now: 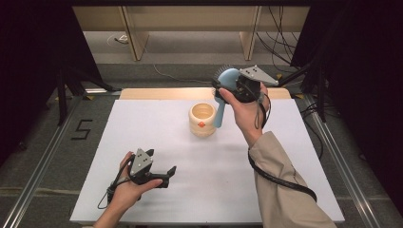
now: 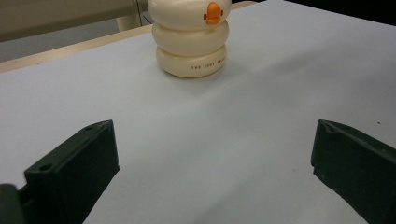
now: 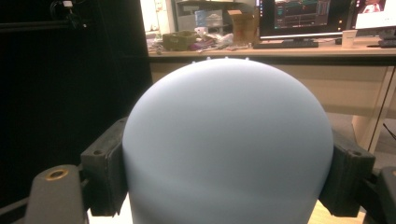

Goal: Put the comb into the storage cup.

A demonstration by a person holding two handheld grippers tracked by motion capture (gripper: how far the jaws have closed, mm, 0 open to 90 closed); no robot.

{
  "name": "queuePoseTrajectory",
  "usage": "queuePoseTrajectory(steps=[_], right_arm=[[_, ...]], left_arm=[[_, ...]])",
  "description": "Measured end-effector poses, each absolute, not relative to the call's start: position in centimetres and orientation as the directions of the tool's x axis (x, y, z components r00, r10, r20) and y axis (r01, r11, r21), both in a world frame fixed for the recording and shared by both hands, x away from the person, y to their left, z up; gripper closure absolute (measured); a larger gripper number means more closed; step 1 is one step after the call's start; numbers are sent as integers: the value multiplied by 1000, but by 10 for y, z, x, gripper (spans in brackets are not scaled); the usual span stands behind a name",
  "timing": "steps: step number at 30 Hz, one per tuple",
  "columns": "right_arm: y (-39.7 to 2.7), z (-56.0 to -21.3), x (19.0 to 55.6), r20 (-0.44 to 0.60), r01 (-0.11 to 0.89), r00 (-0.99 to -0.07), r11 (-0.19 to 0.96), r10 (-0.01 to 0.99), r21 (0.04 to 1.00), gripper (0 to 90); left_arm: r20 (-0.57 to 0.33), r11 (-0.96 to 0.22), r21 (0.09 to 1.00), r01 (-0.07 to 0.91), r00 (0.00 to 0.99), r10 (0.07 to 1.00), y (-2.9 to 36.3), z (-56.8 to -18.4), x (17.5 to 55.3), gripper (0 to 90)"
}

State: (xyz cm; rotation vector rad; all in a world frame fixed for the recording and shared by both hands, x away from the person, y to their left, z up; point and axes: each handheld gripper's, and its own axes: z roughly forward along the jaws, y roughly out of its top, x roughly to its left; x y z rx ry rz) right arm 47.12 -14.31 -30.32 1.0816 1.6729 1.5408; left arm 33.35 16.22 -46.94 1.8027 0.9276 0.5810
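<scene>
A light blue hairbrush (image 1: 229, 77) is held up in the air at the back of the table, with my right gripper (image 1: 228, 84) shut on its rounded head. Its handle (image 1: 221, 113) hangs down beside a cream ribbed cup (image 1: 203, 119) that has an orange knob on its front. In the right gripper view the brush's smooth back (image 3: 229, 140) sits clamped between the two black pads (image 3: 105, 172). My left gripper (image 1: 162, 161) rests low at the table's front left, open with nothing between its fingers. In the left gripper view the cup (image 2: 192, 42) stands well ahead of that gripper (image 2: 215, 158).
The white tabletop (image 1: 142, 123) lies on a wooden board whose edge shows at the back. Metal rails run along both sides of the table. Shelving legs and cables stand on the floor behind. A cable trails from each gripper.
</scene>
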Motion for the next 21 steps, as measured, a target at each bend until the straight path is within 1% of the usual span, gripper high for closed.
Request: queuePoseTrajectory(steps=[21], right_arm=[[-144,-298,475,90,150,-468,-21,879,988,204]], left_arm=[[-24,-217,917,334,592,806,162,-470,334,3]])
